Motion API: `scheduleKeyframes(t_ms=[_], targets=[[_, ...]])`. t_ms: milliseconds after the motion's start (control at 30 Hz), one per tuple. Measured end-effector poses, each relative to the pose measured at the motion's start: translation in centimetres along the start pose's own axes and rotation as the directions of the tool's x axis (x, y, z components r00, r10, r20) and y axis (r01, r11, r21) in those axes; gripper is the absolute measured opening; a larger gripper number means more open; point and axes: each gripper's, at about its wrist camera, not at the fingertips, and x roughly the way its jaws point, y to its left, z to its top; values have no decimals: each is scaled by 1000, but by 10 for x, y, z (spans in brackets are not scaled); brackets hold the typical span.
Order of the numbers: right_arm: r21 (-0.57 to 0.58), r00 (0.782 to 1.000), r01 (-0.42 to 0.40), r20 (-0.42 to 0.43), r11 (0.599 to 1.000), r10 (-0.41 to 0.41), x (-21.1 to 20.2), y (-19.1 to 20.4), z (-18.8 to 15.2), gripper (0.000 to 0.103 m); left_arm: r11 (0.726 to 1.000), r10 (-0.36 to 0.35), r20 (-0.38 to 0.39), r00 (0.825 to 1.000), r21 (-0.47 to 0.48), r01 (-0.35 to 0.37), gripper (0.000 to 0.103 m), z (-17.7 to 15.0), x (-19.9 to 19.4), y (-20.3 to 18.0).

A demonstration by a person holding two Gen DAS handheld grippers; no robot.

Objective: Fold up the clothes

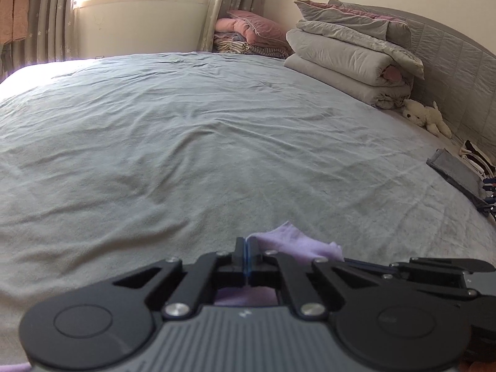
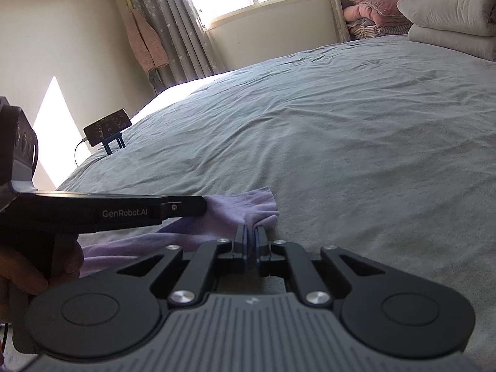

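Observation:
A pale purple garment (image 1: pixel 297 243) lies bunched on the grey bedsheet (image 1: pixel 217 130) at the near edge of the bed. In the left wrist view my left gripper (image 1: pixel 247 243) is shut, its pads pressed together on the garment's left edge. From the right wrist view the left gripper (image 2: pixel 203 206) comes in from the left and meets the purple garment (image 2: pixel 235 210), with a hand (image 2: pixel 31 266) around its grip. My right gripper (image 2: pixel 250 232) is shut on a raised fold of the same cloth. More purple fabric trails under both grippers and is partly hidden.
Folded grey quilts (image 1: pixel 350 52) and a pink bedding pile (image 1: pixel 251 34) are stacked by the headboard, with a white plush toy (image 1: pixel 424 117) beside them. Folded grey cloth (image 1: pixel 455 176) sits at the right edge. A phone on a stand (image 2: pixel 107 127) stands at the bed's left corner.

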Motion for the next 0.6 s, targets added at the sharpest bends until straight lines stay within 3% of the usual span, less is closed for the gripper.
scheduleKeyframes(t_ms=[133, 267, 400, 500, 600], targets=[[-33, 998, 26, 59, 999, -24, -13, 5, 7, 5, 999, -34, 69, 997, 26, 32, 0, 8, -7, -6], [-33, 997, 68, 39, 997, -67, -6, 0, 6, 5, 999, -15, 35, 999, 35, 14, 0, 6, 12, -10], [65, 995, 99, -26, 993, -98, 6, -17, 2, 5, 1000, 18, -31, 999, 13, -17, 2, -4, 38, -7], [137, 990, 138, -13, 981, -138, 2, -33, 5, 15, 998, 7, -14, 1000, -62, -7, 5, -5, 42, 2], [202, 995, 101, -3, 974, -102, -4, -42, 8, 15, 993, -17, -15, 1000, -115, 15, 10, -2, 42, 7]])
